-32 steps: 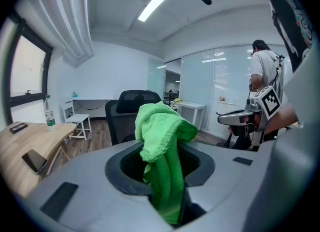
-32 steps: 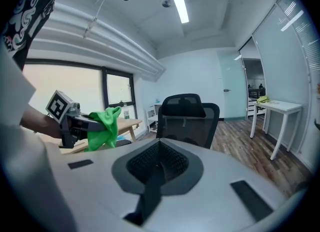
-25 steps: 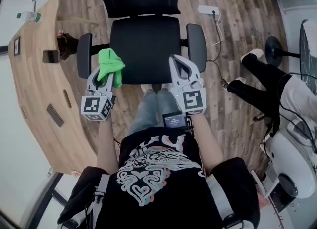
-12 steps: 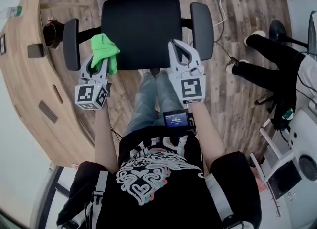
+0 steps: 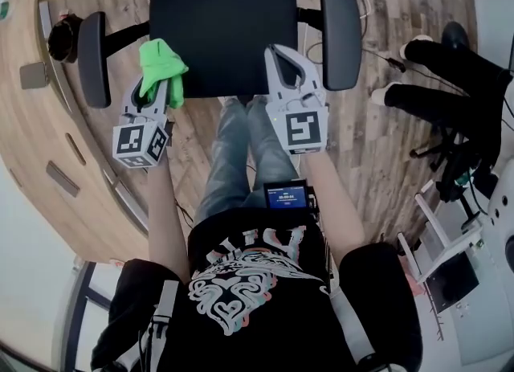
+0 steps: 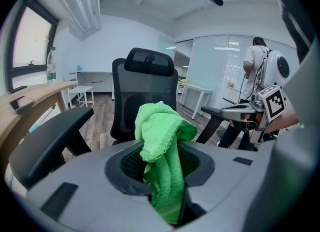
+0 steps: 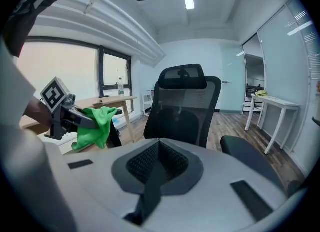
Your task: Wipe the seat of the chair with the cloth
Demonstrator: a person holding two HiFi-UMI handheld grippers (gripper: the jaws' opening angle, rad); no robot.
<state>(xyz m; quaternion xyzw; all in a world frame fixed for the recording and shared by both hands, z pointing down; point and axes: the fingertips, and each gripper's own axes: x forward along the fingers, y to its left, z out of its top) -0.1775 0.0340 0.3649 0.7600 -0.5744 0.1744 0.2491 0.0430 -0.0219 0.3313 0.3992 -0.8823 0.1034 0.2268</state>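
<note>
A black office chair stands straight ahead of me; its seat (image 5: 217, 25) fills the top middle of the head view, and its mesh back (image 6: 145, 98) (image 7: 187, 105) faces both gripper views. My left gripper (image 5: 155, 81) is shut on a bright green cloth (image 5: 161, 65) (image 6: 162, 151), held at the seat's front left corner beside the left armrest (image 5: 90, 57). The cloth (image 7: 95, 126) also shows at the left of the right gripper view. My right gripper (image 5: 281, 61) hangs over the seat's front right edge, shut with nothing between its jaws.
A curved wooden desk (image 5: 48, 153) runs along the left, with a bottle (image 6: 50, 65) on it. The right armrest (image 5: 341, 33) is beside my right gripper. Another person's legs (image 5: 450, 81) and a cable lie on the wood floor at right. White tables (image 7: 270, 108) stand behind.
The chair has come closer and now fills the top of the head view. Both grippers have moved forward to the seat's front edge, the left still holding the cloth.
</note>
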